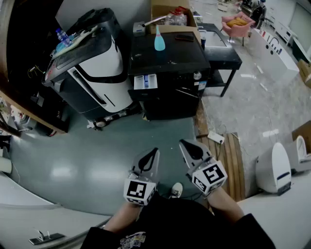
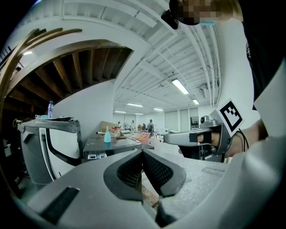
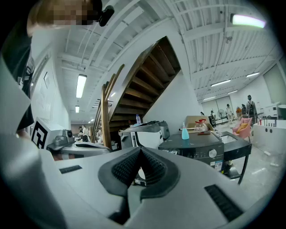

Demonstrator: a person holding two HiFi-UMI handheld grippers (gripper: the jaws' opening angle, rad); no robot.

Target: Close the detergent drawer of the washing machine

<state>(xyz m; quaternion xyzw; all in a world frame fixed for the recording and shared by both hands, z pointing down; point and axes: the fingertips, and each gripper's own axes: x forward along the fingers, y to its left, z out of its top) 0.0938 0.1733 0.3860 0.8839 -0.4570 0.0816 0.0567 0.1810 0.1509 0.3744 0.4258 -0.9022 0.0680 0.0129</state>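
Observation:
A black washing machine (image 1: 167, 63) stands across the grey floor, well ahead of me. Its detergent drawer (image 1: 145, 81) sticks out at the front upper left, with white and blue compartments showing. The machine also shows in the right gripper view (image 3: 196, 150) and the left gripper view (image 2: 107, 147). My left gripper (image 1: 153, 151) and right gripper (image 1: 183, 144) are held side by side near my body, far short of the machine. Both are shut with nothing between their jaws. In the left gripper view the right gripper (image 2: 167, 137) passes level at the right.
A light-blue bottle (image 1: 160, 40) stands on top of the machine. A white and black appliance (image 1: 92, 63) leans at its left. A black side table (image 1: 221, 53) sits at its right, a cardboard box (image 1: 172, 14) behind. Wooden slats (image 1: 228, 155) and a white power strip (image 1: 215, 137) lie on the floor at the right.

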